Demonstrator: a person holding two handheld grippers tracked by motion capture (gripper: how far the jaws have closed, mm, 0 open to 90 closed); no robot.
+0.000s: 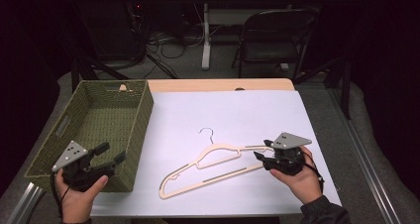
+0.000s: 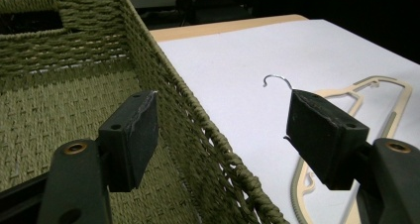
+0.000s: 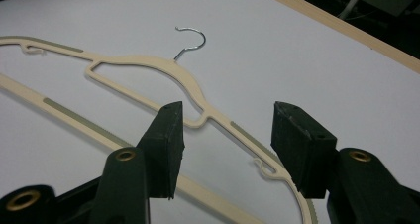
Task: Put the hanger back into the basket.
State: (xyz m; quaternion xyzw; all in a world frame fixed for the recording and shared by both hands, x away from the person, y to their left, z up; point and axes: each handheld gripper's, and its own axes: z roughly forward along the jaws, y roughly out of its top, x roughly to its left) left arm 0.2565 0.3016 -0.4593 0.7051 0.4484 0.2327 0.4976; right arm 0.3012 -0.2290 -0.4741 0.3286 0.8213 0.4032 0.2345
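Right hand-held gripper (image 1: 265, 156): held in the person's right hand (image 1: 297, 179) at about 4 o'clock on the desk (image 1: 277, 110), grey three-cornered plate on top. Jaws apart, with the right end of the hanger's shoulder between them in the right gripper view (image 3: 223, 135); the pads stand clear of it on both sides, nothing gripped.

Left hand-held gripper (image 1: 113, 153): held in the person's left hand (image 1: 74, 196) at about 8 o'clock, over the near corner of the basket (image 1: 141, 115). Jaws wide apart and empty; in the left gripper view (image 2: 220, 130) they straddle the basket's right wall without touching it.

Hanger (image 1: 213, 167): cream, flat, with grey non-slip strips and a small metal hook (image 1: 208, 133). Lies flat on the white sheet (image 1: 237, 110) near the middle of the desk, slightly toward 5 o'clock; hook points to 12 o'clock, long bar runs from about 7 o'clock up to 3 o'clock. Well apart from the basket.

Basket: olive green, woven, rectangular, handle slots in the end walls; stands at 9 to 10 o'clock on the desk's left edge, nothing visible inside.

White sheet: covers most of the desk; pale wood edge shows at 12 o'clock.

Folding chair (image 1: 272, 35): dark, on the floor beyond the desk at 1 o'clock, beside loose cables (image 1: 168, 45).
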